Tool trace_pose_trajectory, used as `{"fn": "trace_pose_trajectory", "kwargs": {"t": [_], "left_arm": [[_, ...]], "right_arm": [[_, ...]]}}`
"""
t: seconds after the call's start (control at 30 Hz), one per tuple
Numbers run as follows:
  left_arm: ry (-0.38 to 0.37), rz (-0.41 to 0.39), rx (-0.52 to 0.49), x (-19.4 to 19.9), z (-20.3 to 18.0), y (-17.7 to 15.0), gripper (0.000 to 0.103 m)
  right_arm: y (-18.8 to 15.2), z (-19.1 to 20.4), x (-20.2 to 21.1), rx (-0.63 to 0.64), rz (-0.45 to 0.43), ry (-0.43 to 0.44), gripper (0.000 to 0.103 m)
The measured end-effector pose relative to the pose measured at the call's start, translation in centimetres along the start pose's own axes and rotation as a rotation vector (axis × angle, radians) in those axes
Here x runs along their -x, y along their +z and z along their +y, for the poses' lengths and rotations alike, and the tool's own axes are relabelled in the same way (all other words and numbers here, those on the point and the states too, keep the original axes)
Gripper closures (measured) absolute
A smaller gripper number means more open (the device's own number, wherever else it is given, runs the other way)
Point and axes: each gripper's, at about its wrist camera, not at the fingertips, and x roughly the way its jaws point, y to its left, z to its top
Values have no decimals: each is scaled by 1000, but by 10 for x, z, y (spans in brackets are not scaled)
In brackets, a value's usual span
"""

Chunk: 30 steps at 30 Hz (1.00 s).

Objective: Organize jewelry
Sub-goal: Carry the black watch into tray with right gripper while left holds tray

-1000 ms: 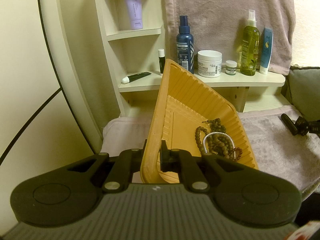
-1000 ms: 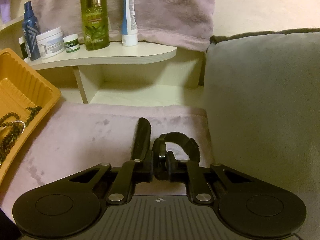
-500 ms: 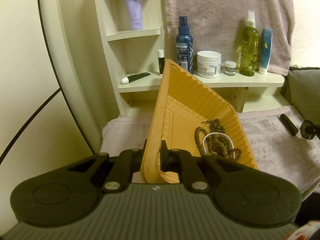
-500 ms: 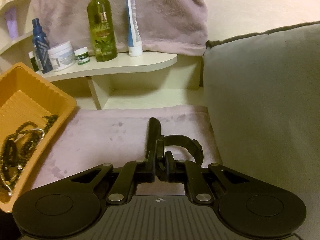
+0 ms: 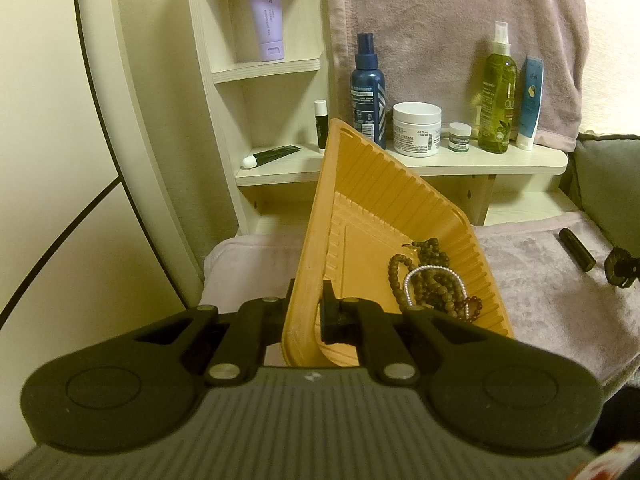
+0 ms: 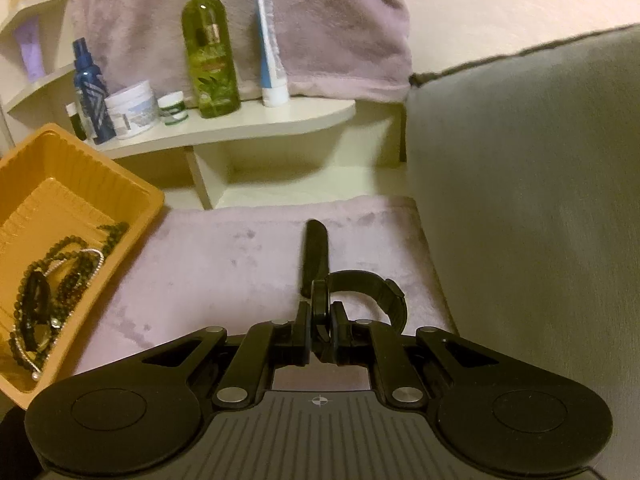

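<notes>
Beads already in orange tray, whose rim the left gripper pinches, tilted. Right gripper clenched on black bangle, lifted over pink towel, not yet binned. Black tube remains on towel; prob last.

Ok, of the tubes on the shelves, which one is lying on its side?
The dark tube with the white cap, on the lower left shelf. The lilac tube above and the blue tube at right both stand cap-down.
</notes>
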Motion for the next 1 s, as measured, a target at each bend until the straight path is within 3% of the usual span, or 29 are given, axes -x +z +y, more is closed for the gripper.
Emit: {"fn": "trace_pose_trajectory", "kwargs": {"t": [0.37, 0.67, 1.0], "left_arm": [[-1, 0, 3, 1, -1, 0, 96], [-5, 1, 6, 1, 1, -1, 96], [-6, 1, 7, 1, 2, -1, 96]], "right_arm": [[34, 57, 13, 74, -82, 135, 93], [50, 103, 8, 125, -95, 249, 93], [56, 162, -1, 161, -76, 476, 93]]}}
